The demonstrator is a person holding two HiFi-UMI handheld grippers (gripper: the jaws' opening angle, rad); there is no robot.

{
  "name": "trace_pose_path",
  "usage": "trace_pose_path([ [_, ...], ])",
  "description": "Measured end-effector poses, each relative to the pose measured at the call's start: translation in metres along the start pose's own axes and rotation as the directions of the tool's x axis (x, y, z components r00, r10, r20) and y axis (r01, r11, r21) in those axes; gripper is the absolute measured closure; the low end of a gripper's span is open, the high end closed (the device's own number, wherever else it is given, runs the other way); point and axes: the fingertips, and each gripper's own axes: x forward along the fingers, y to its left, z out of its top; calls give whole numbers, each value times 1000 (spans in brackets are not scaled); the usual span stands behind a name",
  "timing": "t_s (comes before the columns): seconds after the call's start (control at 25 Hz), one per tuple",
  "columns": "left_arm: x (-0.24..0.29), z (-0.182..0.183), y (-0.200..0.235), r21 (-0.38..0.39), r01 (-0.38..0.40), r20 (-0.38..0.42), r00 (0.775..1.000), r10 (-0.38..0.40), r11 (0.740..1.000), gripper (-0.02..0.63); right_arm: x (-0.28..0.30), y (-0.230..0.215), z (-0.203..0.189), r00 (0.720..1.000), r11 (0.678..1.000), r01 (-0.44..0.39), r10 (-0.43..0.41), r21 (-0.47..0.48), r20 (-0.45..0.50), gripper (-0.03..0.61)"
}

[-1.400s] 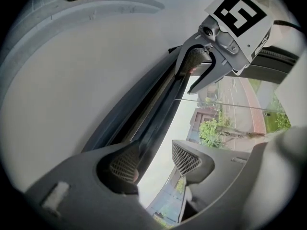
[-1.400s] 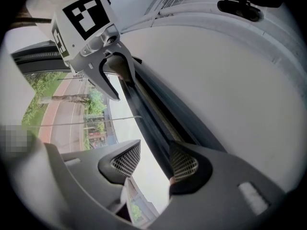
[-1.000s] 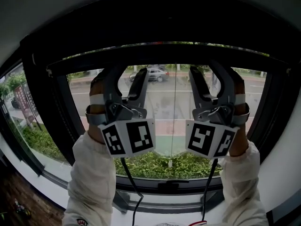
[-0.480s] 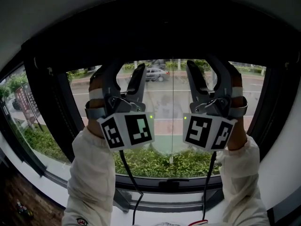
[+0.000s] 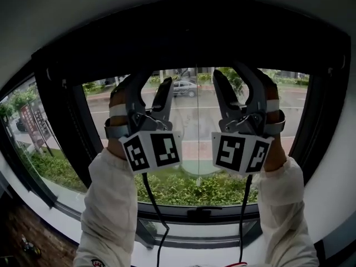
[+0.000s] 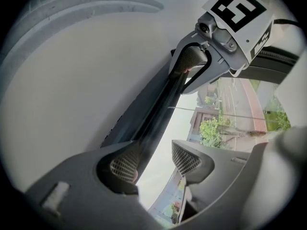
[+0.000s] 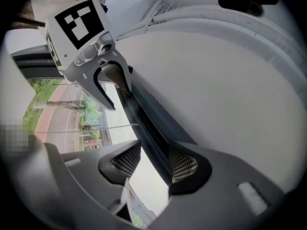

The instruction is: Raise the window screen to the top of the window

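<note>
Screen bar point(image 6: 158, 121): almost at window top, loose between spread left tongs point(image 5: 150, 83) and closing right tongs point(image 5: 235, 77); final nudge likely left.

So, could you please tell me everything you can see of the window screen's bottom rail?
The bottom rail is a dark, slim bar, like metal or plastic, lying level across the window near its top. The left tongs and right tongs each straddle it, one pad against it, the other apart; the right tongs are closing.
</note>
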Motion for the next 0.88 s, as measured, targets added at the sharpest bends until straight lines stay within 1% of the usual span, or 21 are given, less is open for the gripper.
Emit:
trace_pose_path([
  [0.12, -18, 21, -12, -29, 10, 43, 999, -9, 1000, 402, -24, -6, 2, 1000, 997, -1, -1, 77, 18, 410],
  [0.2, -35, 37, -19, -79, 20, 87, 996, -13, 997, 402, -43, -12, 9, 999, 990, -7, 0, 138, 53, 423],
  [0.28, -57, 52, -27, -142, 34, 128, 992, -16, 989, 402, -65, -14, 14, 996, 981, -30, 14, 192, 84, 433],
  [0.36, -80, 64, -32, -202, 38, 149, 989, -8, 979, 403, -89, -10, 11, 996, 963, -58, 38, 262, 81, 442],
  [0.4, -91, 67, -34, -224, 28, 149, 989, 5, 974, 429, -101, -6, 6, 996, 952, -71, 51, 299, 74, 448],
  [0.44, -100, 69, -36, -240, 14, 141, 990, 21, 971, 486, -112, -1, 1, 996, 939, -82, 63, 334, 67, 451],
  [0.48, -109, 70, -41, -253, 3, 130, 991, 31, 967, 514, -122, 5, -5, 996, 927, -90, 73, 364, 60, 453],
  [0.6, -133, 67, -69, -305, 22, 93, 996, 7, 952, 515, -153, 26, -20, 993, 894, -113, 109, 435, 33, 465],
  [0.68, -149, 64, -83, -337, 36, 67, 998, -15, 941, 538, -173, 39, -23, 989, 872, -132, 144, 472, 9, 474],
  [0.72, -157, 61, -87, -355, 40, 52, 998, -23, 934, 540, -181, 45, -24, 987, 859, -139, 162, 493, -2, 477],
  [0.8, -172, 56, -96, -400, 48, 24, 999, -42, 915, 555, -198, 57, -27, 979, 824, -156, 202, 544, -26, 485],
  [0.88, -192, 51, -107, -442, 55, -4, 998, -63, 895, 557, -219, 72, -29, 965, 777, -172, 256, 606, -53, 495],
])
